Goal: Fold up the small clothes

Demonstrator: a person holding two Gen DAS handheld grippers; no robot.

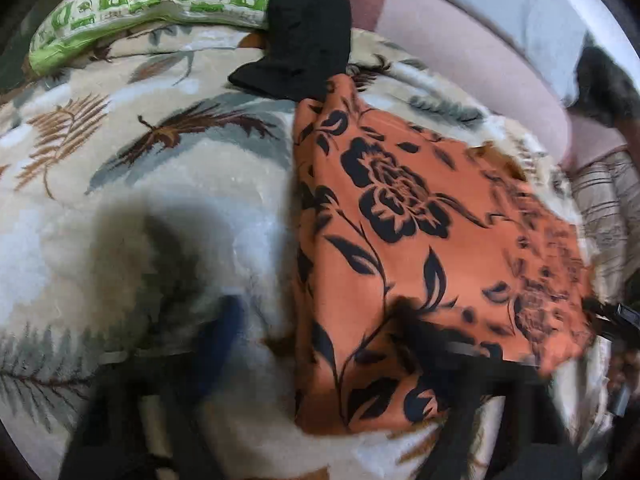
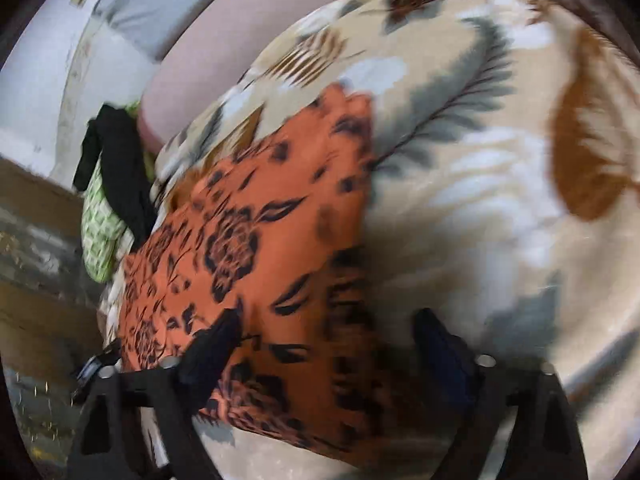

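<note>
Both grippers, left gripper (image 1: pixel 320 344) and right gripper (image 2: pixel 332 340), hover with jaws apart over the folded orange cloth (image 1: pixel 400 240), gripping nothing.

We see the left claw (image 1: pixel 320 344) only as a dark smear, so its fingers' outlines are lost. Right claw (image 2: pixel 326 340) fingers blur too. The orange floral cloth (image 1: pixel 404 248) smears ahead-right of the left claw; black garment (image 1: pixel 308 32) is cut off by the top edge.
</note>
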